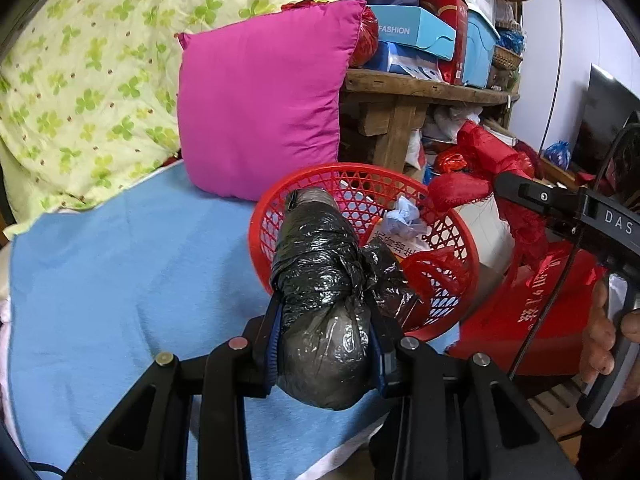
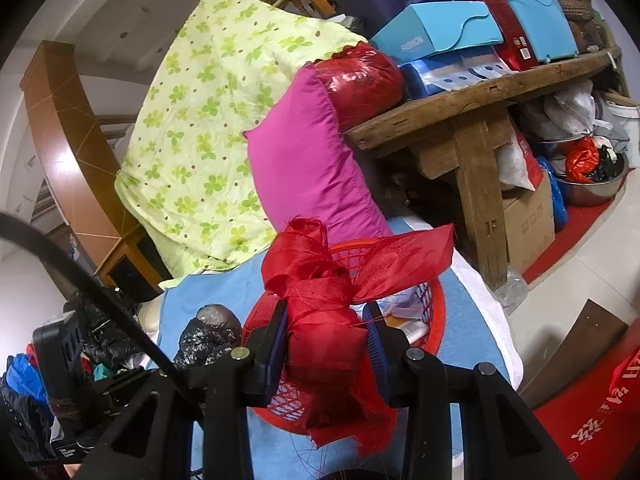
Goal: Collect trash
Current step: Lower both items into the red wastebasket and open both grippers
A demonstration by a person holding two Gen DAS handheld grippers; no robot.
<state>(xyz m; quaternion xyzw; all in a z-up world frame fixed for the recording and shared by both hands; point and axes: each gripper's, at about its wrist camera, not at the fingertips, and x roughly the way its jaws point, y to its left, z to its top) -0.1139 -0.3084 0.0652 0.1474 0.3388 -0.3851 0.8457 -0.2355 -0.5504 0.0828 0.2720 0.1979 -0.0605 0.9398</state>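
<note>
Your left gripper (image 1: 325, 344) has its jaws clenched on the black bag bundle (image 1: 320, 264), poised over the red basket (image 1: 460, 248) rim at 9 o'clock. Your right gripper (image 2: 328, 346) grasps the red cloth wad (image 2: 332, 300) above it. Release too early and either may tumble onto the blue bedsheet (image 1: 120, 260), or tip the basket.

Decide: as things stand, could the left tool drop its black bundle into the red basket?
Probably yes. The left tool grips the black plastic bundle right over the red basket rim, and the basket's open top shows only some paper inside.
</note>
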